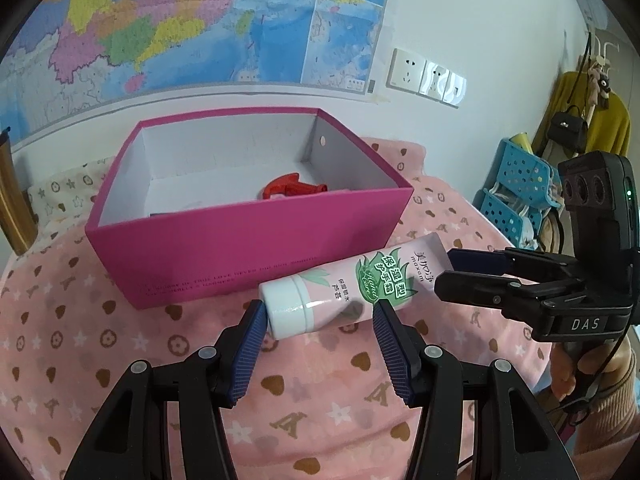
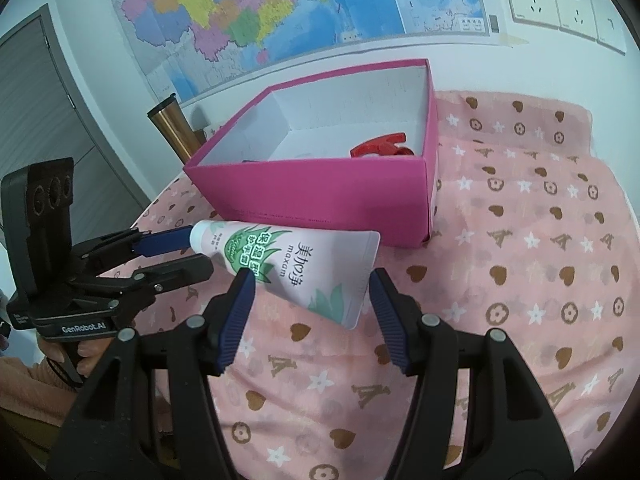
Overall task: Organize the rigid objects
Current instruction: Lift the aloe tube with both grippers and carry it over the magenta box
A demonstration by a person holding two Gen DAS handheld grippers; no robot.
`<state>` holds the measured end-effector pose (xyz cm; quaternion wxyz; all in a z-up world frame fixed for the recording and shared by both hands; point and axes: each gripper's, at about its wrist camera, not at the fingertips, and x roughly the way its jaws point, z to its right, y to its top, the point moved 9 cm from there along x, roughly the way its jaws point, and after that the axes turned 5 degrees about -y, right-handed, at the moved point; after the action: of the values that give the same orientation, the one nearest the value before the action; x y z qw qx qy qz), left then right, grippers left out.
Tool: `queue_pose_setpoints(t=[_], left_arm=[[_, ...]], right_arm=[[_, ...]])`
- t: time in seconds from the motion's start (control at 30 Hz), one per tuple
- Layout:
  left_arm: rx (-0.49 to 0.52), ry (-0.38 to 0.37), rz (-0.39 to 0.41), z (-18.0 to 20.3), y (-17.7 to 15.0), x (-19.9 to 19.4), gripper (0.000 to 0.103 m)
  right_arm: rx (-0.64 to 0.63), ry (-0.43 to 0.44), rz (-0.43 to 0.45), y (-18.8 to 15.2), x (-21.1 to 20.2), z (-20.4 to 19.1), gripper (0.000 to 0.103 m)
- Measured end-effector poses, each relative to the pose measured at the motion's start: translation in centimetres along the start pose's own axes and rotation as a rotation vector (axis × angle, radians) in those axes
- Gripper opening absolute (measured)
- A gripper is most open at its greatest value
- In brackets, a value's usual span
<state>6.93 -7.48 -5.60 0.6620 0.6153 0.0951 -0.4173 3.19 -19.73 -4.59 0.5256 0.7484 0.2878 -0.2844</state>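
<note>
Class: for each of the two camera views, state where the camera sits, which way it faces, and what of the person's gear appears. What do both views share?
Left wrist view: rides the left claw, facing the tube's white cap end; the right claw enters from the right.
Right wrist view: rides the right claw, facing the tube's flat crimped end; the left claw enters from the left.
Shared: tube, pink box, wall map, patterned cloth.

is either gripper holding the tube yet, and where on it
Neither grips it. The left gripper straddles the cap end of the hand cream tube, the right gripper its crimped end, jaws open.
</note>
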Motion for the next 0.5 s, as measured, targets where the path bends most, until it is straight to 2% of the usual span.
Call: queue_pose_setpoints(t=[0.5], left_arm=[[0.028,0.012,0.029,-0.1,2.0,0.1,0.055]], right_arm=[[-0.02,-0.018,0.04,2.1,-0.5,0.2,0.062]])
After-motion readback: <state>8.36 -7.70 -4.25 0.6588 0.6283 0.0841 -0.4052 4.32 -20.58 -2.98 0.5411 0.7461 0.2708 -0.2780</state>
